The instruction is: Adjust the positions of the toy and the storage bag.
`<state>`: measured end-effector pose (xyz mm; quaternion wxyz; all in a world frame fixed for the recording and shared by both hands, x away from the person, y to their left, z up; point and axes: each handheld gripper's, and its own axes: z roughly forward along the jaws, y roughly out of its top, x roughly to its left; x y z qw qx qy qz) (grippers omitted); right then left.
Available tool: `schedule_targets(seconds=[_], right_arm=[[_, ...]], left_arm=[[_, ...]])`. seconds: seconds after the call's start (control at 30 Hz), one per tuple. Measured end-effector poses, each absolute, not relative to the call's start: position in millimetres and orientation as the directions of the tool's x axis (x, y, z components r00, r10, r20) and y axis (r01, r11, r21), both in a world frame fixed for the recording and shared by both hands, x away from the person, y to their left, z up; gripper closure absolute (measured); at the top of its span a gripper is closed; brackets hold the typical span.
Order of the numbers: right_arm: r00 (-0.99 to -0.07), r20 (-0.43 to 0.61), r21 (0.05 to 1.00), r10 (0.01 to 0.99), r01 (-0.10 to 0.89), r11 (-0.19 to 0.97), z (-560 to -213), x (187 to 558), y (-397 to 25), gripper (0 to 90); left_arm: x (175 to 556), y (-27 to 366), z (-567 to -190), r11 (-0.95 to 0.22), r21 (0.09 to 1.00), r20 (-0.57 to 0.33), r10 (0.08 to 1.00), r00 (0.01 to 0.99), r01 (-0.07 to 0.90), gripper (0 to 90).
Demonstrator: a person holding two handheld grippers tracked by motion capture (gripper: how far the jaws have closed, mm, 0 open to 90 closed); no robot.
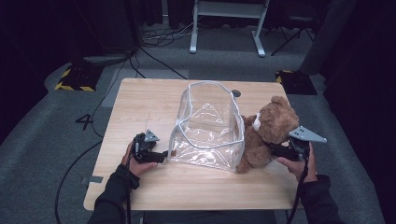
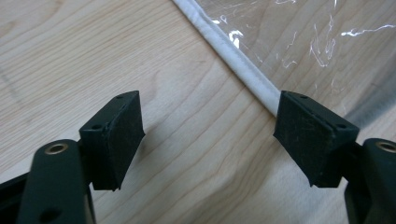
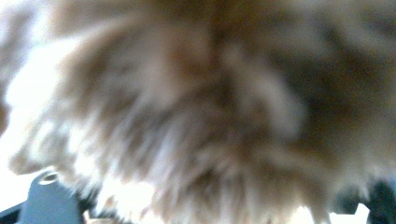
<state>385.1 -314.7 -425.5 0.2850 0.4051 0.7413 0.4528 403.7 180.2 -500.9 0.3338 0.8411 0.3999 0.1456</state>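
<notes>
- Left gripper (image 1: 164, 156), black two-jaw tool with a grey three-cornered plate on top, sits at about 8 o'clock on the pale wooden table (image 1: 140, 102), held in the person's left hand (image 1: 135, 163).
- Left gripper view: jaws stand wide apart, released, nothing between the pads (image 2: 119, 135); bare wood grain shows in the gap.
- Right-hand pad in that view sits just beside the white piped edge of the clear soft plastic bag (image 2: 243, 70); cannot tell whether it touches the piping or hangs just over it.
- Clear bag (image 1: 208, 126) stands near table centre, mouth open upward, white trim round the rim, slumped and creased; its near-left bottom corner is right at the left gripper's tips.
- Brown fluffy teddy bear with a white muzzle (image 1: 268, 133) sits at about 3 o'clock on the table, leaning against the bag's right side wall, touching it, outside the bag.
- Right gripper (image 1: 275, 149), same black build with grey plate, is pressed into the bear's flank from about 4 o'clock, held in the person's right hand (image 1: 299, 165).
- Right gripper view: brown and cream fur (image 3: 201, 107) blurred up close, covering the pads; jaws probably clamped on the bear's body, but how far they are closed cannot be told.
- Both dark sleeves enter from 6 o'clock; a cable trails from each gripper toward the table's near edge.
</notes>
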Motion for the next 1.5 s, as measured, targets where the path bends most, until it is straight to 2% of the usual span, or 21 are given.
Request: schedule_targets(seconds=[0.17,0.4,0.53,1.0,1.3,1.5], right_arm=[[-0.531,-0.068,0.893,0.845,0.345,0.289,-425,388,-314,35.3],[-0.566,-0.100,0.885,0.818,0.325,0.333,-424,388,-315,47.8],[-0.566,-0.095,0.894,0.819,0.312,0.320,-425,386,-322,52.4],[-0.594,-0.084,0.935,0.800,0.232,0.270,-418,368,-350,59.0],[-0.592,-0.097,0.948,0.800,0.190,0.255,-405,360,-360,59.6],[-0.583,-0.093,0.954,0.807,0.180,0.240,-397,358,-365,59.5]], left_arm=[[404,180,-501,-0.441,0.686,-0.043,0.769,0.638,0.579,30.6],[399,174,-502,-0.442,0.698,-0.031,0.767,0.641,0.563,34.1],[398,168,-503,-0.448,0.697,-0.036,0.758,0.651,0.560,34.0],[400,156,-504,-0.448,0.699,-0.036,0.757,0.653,0.558,28.1],[402,142,-505,-0.462,0.701,-0.029,0.743,0.668,0.544,26.7],[403,137,-505,-0.480,0.692,-0.013,0.739,0.674,0.539,21.3]])
